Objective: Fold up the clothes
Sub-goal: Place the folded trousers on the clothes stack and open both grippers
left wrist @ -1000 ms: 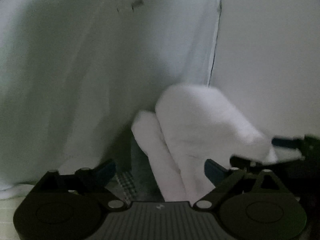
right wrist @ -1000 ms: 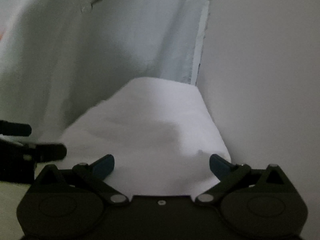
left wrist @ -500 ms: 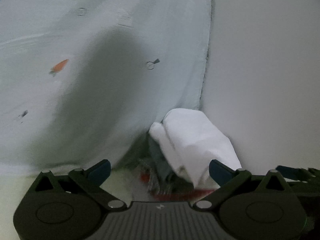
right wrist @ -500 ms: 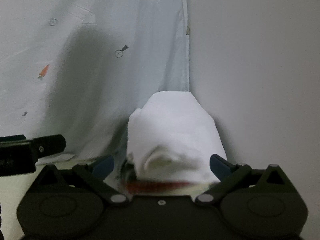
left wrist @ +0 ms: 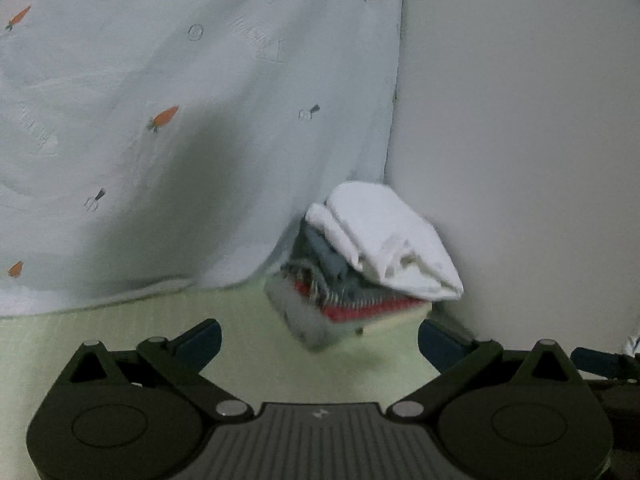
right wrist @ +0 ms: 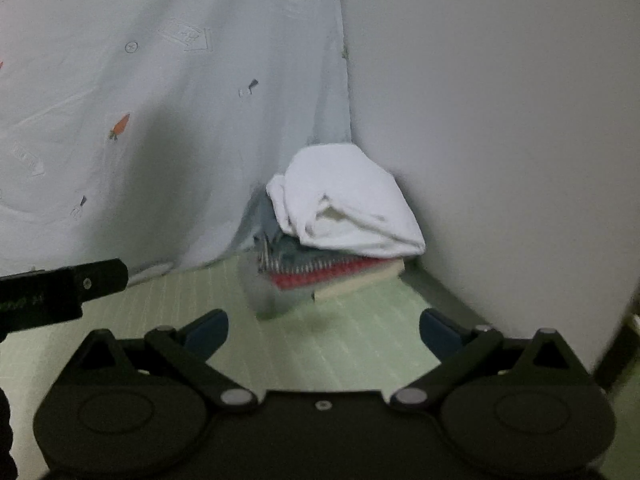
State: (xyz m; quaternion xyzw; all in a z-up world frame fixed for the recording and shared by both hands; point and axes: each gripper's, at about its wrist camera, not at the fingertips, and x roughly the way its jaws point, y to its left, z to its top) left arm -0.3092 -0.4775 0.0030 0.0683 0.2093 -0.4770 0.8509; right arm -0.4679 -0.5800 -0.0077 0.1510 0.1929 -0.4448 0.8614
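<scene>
Two black two-finger grippers with dark blue fingertip pads fill the bottom of the two wrist views, each held above a pale green woven mat [left wrist: 240,344] with fine stripes. The left gripper [left wrist: 319,338] has its fingers spread wide with nothing between them, and the right gripper [right wrist: 324,330] is likewise released and empty. In the right wrist view the black body of the left gripper pokes in from the left edge; in the left wrist view a blue tip of the right gripper shows at the right edge. Beyond both grippers, apart from them, sits one stack of folded clothes [left wrist: 360,292] on the mat, tucked into the corner where the two backdrops meet. The stack holds several layers: a cream piece at the bottom, a red piece above it, a grey-blue striped or checked piece above that, and one white folded cloth [left wrist: 384,248] on top; the exact count of lower layers is hard to tell because of blur. The white folded cloth's long axis runs from the corner outward toward the right, sloping down to its rounded end just beside the wall, and it overhangs the stack on that side. Left of the stack hangs one pale blue curtain [left wrist: 200,120] printed with small orange carrots and garden tools, its hem touching the mat. Right of the stack stands one plain off-white wall [left wrist: 520,140].
</scene>
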